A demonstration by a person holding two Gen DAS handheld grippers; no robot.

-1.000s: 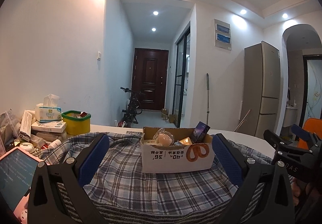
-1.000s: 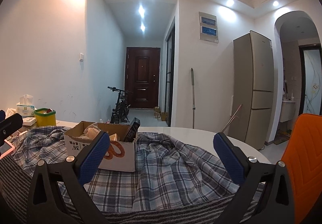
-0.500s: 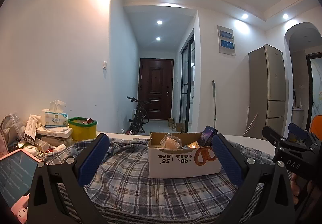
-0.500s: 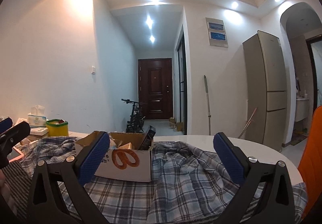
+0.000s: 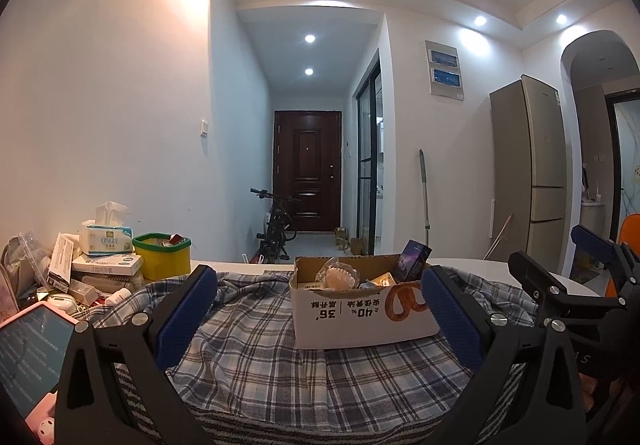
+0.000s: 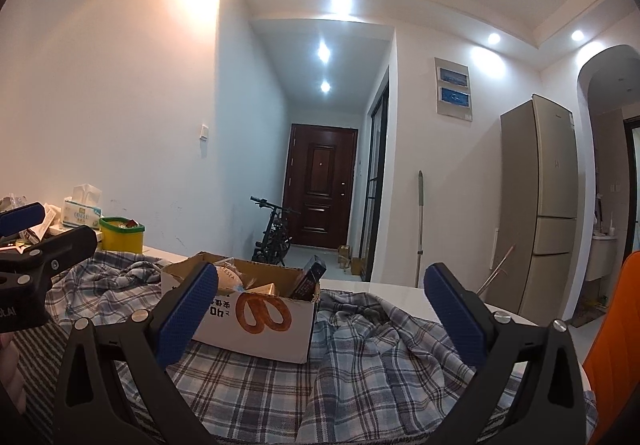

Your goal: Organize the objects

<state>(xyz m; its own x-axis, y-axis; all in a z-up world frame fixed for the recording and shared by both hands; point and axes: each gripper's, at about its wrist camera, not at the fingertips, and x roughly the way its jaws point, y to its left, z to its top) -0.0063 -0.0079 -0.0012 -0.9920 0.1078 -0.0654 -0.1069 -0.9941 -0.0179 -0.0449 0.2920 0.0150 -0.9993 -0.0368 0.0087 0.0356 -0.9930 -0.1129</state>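
A white cardboard box (image 5: 360,315) (image 6: 256,319) with an orange pretzel print stands on a blue plaid cloth (image 5: 256,357) (image 6: 360,357). It holds a wrapped bun (image 5: 338,277), a dark blue carton (image 5: 414,259) and other small packets. My left gripper (image 5: 320,309) is open and empty, short of the box. My right gripper (image 6: 320,313) is open too, nothing between its blue pads (image 6: 186,311), with the box ahead to its left. Each gripper shows at the edge of the other's view.
At the table's left edge are a yellow tub (image 5: 162,255) (image 6: 122,235), a tissue pack (image 5: 106,235) on stacked boxes, loose clutter and a pink phone (image 5: 28,353). An orange chair (image 6: 616,345) stands right. Behind are a bicycle (image 5: 276,225), mop and fridge (image 5: 532,173).
Both cameras have tilted upward and drifted, so the box sits lower and farther right in both views. Both grippers stay open; nothing on the table has moved.
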